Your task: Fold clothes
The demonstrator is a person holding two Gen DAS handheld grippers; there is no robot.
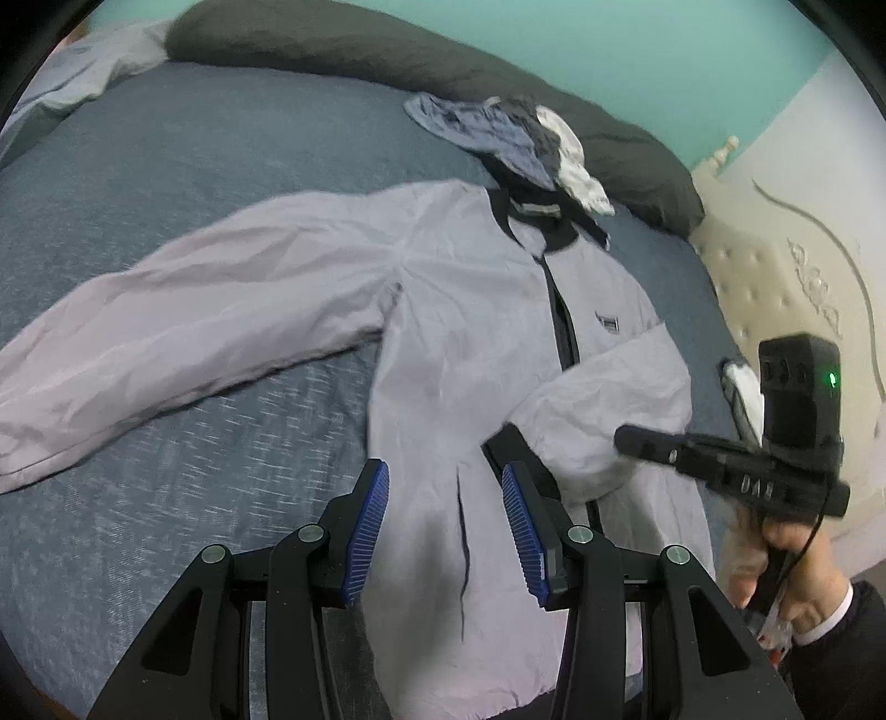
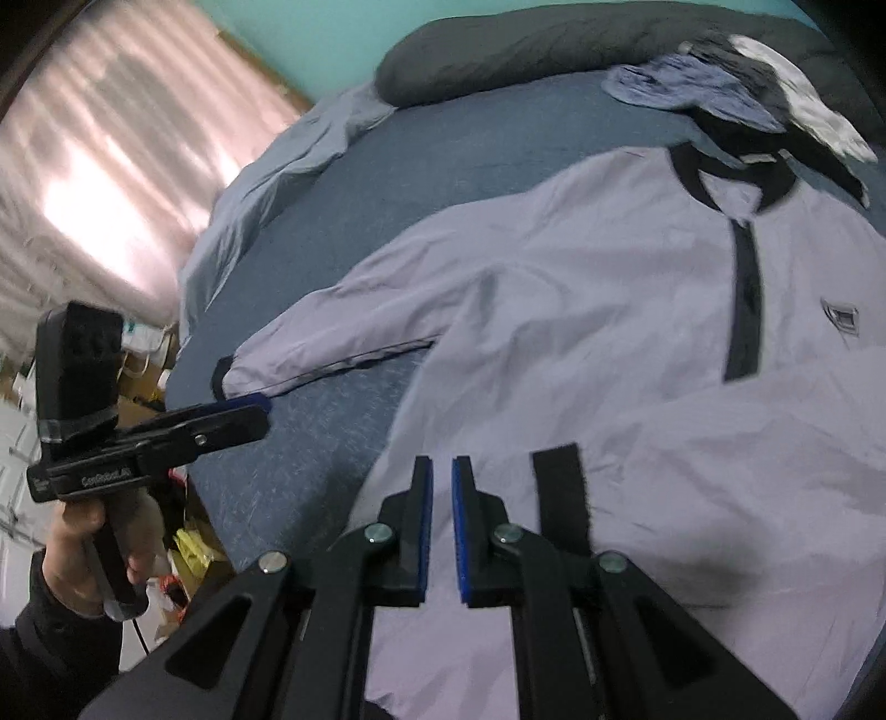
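Pale lilac-grey zip jacket w/ black collar and cuffs [image 1: 465, 310] is lying face up on the blue-grey bedspread [image 1: 194, 166], collar toward the dark long pillow [image 1: 387, 50]. 1 sleeve is already lying folded across the front, its black cuff [image 2: 559, 498] resting near the zip; the other sleeve [image 1: 183, 310] is stretching out sideways, unfolded.

Left gripper [image 1: 446, 526] is hovering over the lower jacket body, jaws standing about halfway apart w/ nothing between them. Right gripper [image 2: 441, 526] is hanging just beside the black cuff, blue pads nearly touching, holding nothing.

Step in hand, as I'm judging it: bringing the outstretched sleeve in. Doing it well means pinching that sleeve near its cuff, taking 1 layer only, and laying it flat across the chest so both sleeves are mirroring. Right jaws need opening 1st. Keeping the body cloth from dragging is the thing to watch. Heap of other clothes [image 1: 509, 138] is waiting by the collar
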